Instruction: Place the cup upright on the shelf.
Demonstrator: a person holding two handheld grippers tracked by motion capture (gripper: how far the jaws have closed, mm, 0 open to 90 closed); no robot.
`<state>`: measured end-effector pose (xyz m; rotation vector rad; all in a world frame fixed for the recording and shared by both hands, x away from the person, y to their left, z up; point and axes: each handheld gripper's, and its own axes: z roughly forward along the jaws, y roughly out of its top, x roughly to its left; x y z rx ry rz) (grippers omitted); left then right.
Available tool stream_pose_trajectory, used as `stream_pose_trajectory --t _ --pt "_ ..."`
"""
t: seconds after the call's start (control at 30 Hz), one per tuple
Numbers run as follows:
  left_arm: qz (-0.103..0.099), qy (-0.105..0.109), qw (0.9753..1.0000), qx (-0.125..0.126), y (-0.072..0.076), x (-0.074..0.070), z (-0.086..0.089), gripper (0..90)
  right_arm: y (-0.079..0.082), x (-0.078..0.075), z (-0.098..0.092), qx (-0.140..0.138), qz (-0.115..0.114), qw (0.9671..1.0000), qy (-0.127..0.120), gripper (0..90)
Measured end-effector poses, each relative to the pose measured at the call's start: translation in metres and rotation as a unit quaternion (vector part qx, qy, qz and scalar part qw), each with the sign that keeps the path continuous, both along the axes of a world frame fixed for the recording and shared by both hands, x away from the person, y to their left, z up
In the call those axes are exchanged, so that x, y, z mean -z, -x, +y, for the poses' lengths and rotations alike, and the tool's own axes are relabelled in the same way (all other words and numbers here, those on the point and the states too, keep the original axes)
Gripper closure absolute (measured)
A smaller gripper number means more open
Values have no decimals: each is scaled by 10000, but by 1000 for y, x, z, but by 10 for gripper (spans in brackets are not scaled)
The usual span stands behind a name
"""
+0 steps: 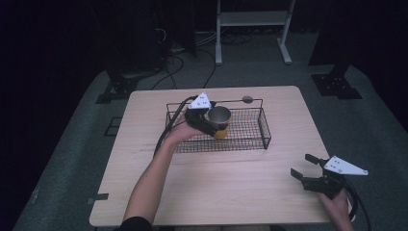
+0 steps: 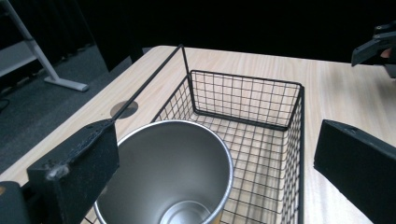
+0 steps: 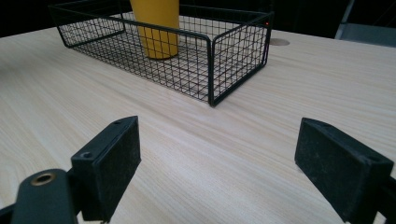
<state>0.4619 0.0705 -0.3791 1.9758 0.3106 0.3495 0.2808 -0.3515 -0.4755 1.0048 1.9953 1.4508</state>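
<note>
A yellow cup (image 1: pixel 220 131) with a bare metal inside (image 2: pixel 173 177) stands upright in the left part of a black wire basket (image 1: pixel 264 130) at the table's middle back. My left gripper (image 1: pixel 211 126) hangs over the cup's near-left side, open. In the left gripper view its jaws (image 2: pixel 219 154) stand wide apart, the cup's rim close against the left one, and the basket (image 2: pixel 247 100) runs on ahead. My right gripper (image 1: pixel 300 165) is open just above the table's front right. In the right gripper view (image 3: pixel 217 158) it faces the basket (image 3: pixel 210 60) and the cup (image 3: pixel 156 28).
The light wooden table (image 1: pixel 231 187) has bare surface in front of and beside the basket. A round grey grommet (image 1: pixel 247 99) sits behind the basket's tall handle. A white frame (image 1: pixel 250 29) and cables lie on the floor beyond the table.
</note>
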Motion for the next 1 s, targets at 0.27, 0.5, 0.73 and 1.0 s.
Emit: stream_pose_trajectory --t 0.27,0.5,0.73,1.0 --pt "7 107 9999 53 9 0 1 0 0 0 0 -5 3 10000 -8 133" --pt "25 194 9997 111 15 0 0 0 0 0 0 0 5 10000 -30 133" --pt "25 214 9996 172 21 1 0 0 0 0 -1 35 2 10000 -60 133" --pt "23 239 9995 224 28 2 1 0 1 0 -1 45 6 10000 -68 133"
